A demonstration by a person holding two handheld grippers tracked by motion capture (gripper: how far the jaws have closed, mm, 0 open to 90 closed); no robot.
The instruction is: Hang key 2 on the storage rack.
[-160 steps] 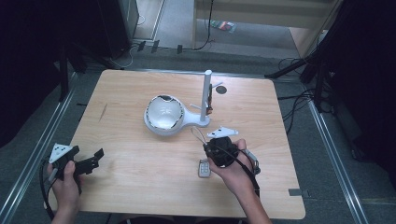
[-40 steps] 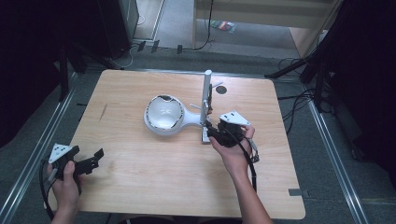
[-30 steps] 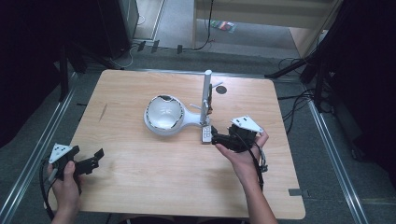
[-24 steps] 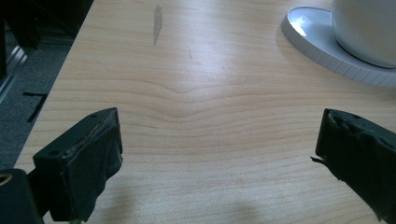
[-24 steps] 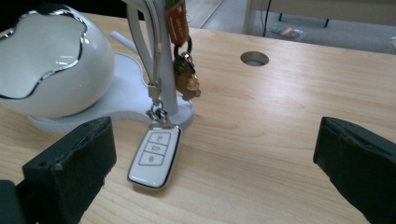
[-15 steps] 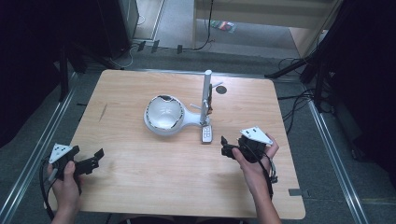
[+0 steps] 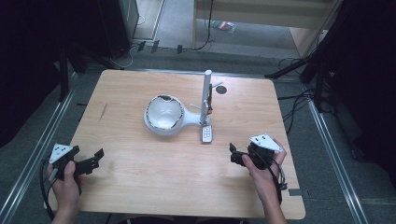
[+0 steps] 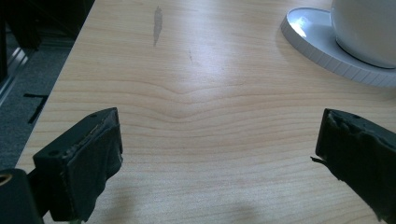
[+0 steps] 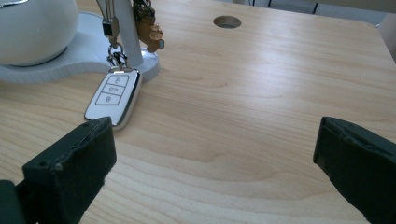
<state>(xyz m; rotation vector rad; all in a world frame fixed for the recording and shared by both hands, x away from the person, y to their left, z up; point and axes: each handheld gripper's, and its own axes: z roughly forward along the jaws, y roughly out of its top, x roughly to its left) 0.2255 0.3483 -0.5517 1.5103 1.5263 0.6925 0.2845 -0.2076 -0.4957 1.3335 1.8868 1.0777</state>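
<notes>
Your right gripper (image 7: 237, 154) has its jaws spread wide with nothing between them, hovering near the car key fob (image 7: 206, 134), on its near-right side. The fob lies flat, touching the white stand (image 7: 187, 121). Your left gripper (image 7: 91, 160) is wide open too, well away at the table's (image 7: 140, 186) near-left.

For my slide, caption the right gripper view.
Open right gripper facing a car key fob beside the white stand.

Worktop (image 7: 140, 186) of pale matt wood grain; stand (image 7: 170, 122) of smooth glossy white plastic; key fob (image 9: 113, 97) glossy, chrome-edged; tong pads (image 9: 74, 172) matt black, rough.
</notes>
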